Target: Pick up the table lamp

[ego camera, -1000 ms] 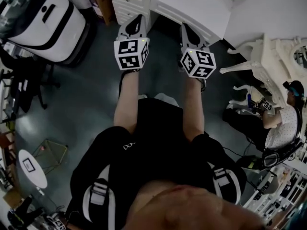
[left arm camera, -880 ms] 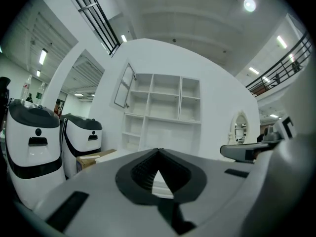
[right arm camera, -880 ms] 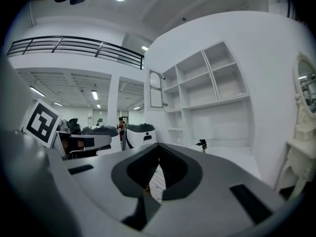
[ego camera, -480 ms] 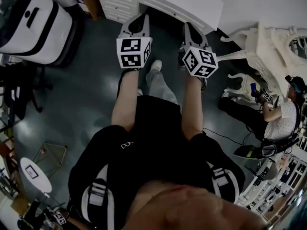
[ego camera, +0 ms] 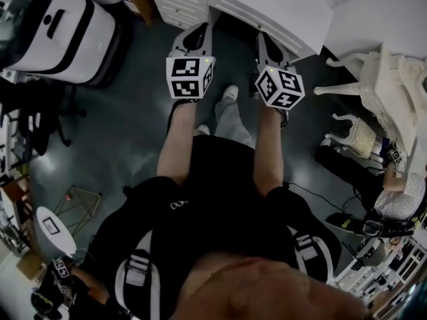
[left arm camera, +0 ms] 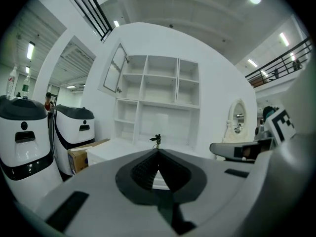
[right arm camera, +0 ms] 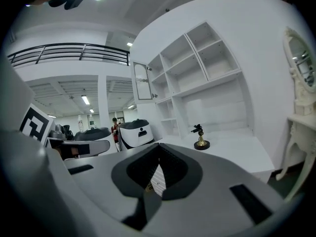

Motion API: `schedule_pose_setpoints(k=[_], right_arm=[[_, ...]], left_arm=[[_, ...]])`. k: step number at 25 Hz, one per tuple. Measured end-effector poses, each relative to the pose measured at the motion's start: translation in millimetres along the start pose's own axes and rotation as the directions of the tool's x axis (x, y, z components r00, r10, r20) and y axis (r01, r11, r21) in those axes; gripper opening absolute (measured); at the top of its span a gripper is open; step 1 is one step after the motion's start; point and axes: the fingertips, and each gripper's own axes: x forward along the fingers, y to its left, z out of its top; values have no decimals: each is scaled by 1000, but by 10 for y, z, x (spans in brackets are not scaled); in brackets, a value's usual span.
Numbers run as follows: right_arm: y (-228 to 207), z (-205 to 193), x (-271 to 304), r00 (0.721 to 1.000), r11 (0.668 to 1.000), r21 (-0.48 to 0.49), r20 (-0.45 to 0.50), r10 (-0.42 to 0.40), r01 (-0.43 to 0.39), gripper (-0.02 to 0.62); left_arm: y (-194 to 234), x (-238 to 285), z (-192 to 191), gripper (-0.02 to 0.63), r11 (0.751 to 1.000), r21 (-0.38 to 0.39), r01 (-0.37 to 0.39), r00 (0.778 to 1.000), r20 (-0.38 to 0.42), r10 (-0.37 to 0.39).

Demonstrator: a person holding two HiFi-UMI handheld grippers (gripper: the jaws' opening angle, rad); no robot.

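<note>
**While both grippers are empty, the lamp (right arm camera: 200, 137) waits on the bench (right arm camera: 237, 144)**

Since neither gripper has got beyond the front of the bench, the pick-up has hardly begun. The lamp is a small dark one with a gold stem on a round base. It stands upright toward the back of the bench top, just in front of the open shelves (left arm camera: 158, 98) that rise behind the bench. Nothing touches it.

On the left gripper (left arm camera: 158, 152) the fingers (left arm camera: 140, 172) are pressed together tip to tip, with nothing between them. The right gripper (right arm camera: 159, 147) is the same: its fingers (right arm camera: 174, 169) are closed on each other and hold nothing. Both grippers are side by side and point roughly level toward the bench. In the head view their tips lie about at the bench's front edge, but that view does not show whether they are over it or short of it. The lamp is well apart from both, farther back across the bench top.

By my reading, nearly all of the task is left. One gripper has to travel in over the bench, spread its fingers, bring them around the stem or base, close on it and lift. The left gripper looks the better lined up, since the lamp sits almost straight ahead of its tips. From the right gripper the lamp lies off to one side.
</note>
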Motion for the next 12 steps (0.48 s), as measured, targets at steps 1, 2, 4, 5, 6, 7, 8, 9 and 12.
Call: schedule_pose_setpoints(k=[1, 2, 4, 5, 6, 7, 8, 9, 12], right_arm=[[-57, -23, 57, 1000, 1000, 12, -4, -1, 1, 18], [-113, -42, 114, 1000, 1000, 24, -7, -3, 3, 18], [-262, -48, 241, 1000, 999, 44, -9, -9, 9, 18], [-362, -38, 306, 1000, 999, 51, -9, -16, 17, 18], [-463, -33, 367, 1000, 998, 59, -10, -26, 27, 18], [-549, -37, 425, 999, 997, 66, -13, -36, 36, 18], [-615, -49, 481, 999, 996, 71, -17, -43, 45, 18], [-667, -58, 536, 999, 996, 74, -19, -48, 49, 18], [-874, -35, 682, 998, 995, 75, -17, -57, 58, 18]], left_arm=[[4, 72, -21, 9, 1000, 0, 0, 1000, -9, 0], [5, 148, -42, 9, 1000, 0, 1, 1000, -19, -1], [-25, 338, -72, 9, 1000, 3, 10, 999, -37, -10], [-57, 448, -80, 9, 1000, 5, 19, 999, -44, -19], [-88, 554, -88, 9, 1000, 7, 28, 998, -48, -28], [-104, 649, -97, 9, 999, 7, 36, 998, -53, -36], [-102, 736, -107, 9, 999, 6, 41, 998, -58, -41], [-88, 820, -117, 9, 999, 3, 43, 997, -62, -43], [-103, 1089, -135, 9, 999, -3, 47, 996, -71, -47]])
